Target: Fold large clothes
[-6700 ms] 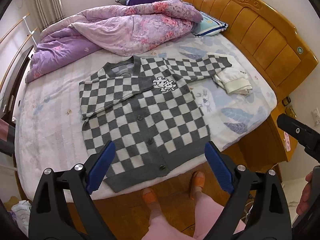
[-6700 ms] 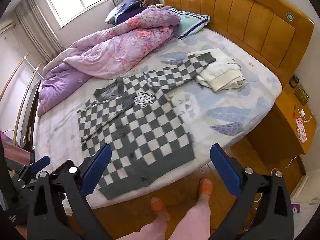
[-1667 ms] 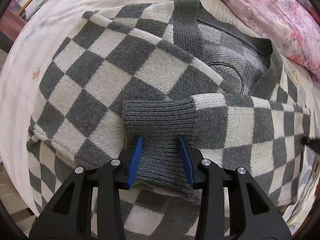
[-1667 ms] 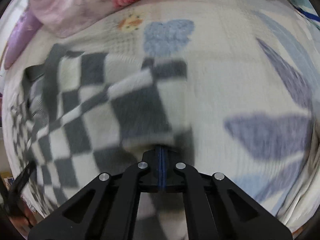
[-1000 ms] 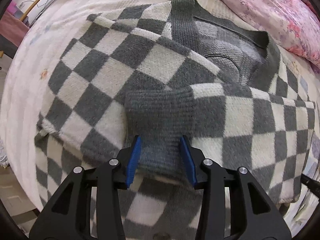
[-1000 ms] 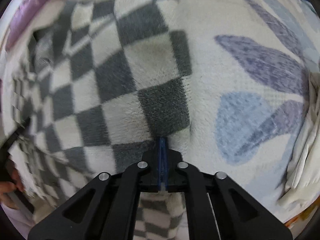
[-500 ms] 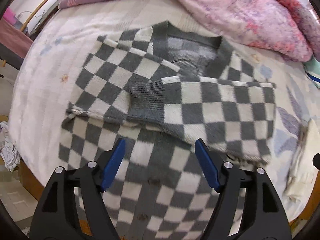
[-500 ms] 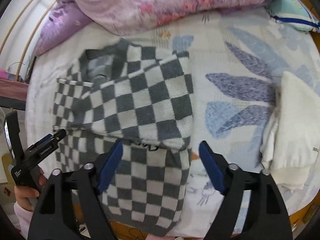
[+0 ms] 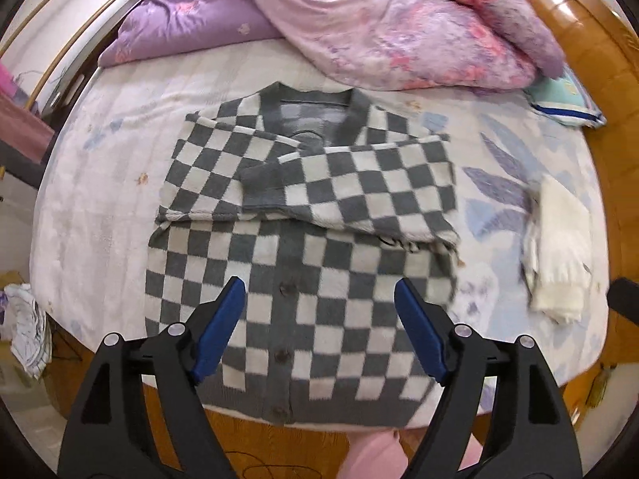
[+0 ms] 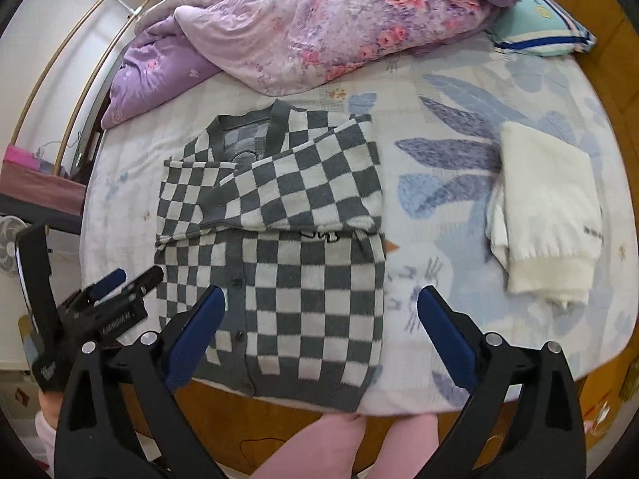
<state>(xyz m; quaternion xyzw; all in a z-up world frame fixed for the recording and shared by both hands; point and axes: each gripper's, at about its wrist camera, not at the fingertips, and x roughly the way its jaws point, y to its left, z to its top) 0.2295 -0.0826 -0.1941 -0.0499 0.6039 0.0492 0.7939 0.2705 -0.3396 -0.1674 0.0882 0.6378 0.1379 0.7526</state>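
Bright, even daylight; fisheye-bent edges, perhaps slight motion blur throughout.

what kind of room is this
Most likely a bedroom in a home. A wide bed with a printed sheet fills the view, with a wooden headboard at one end, and a rumpled purple quilt and a pillow on it. A checked cardigan lies spread out on the bed.
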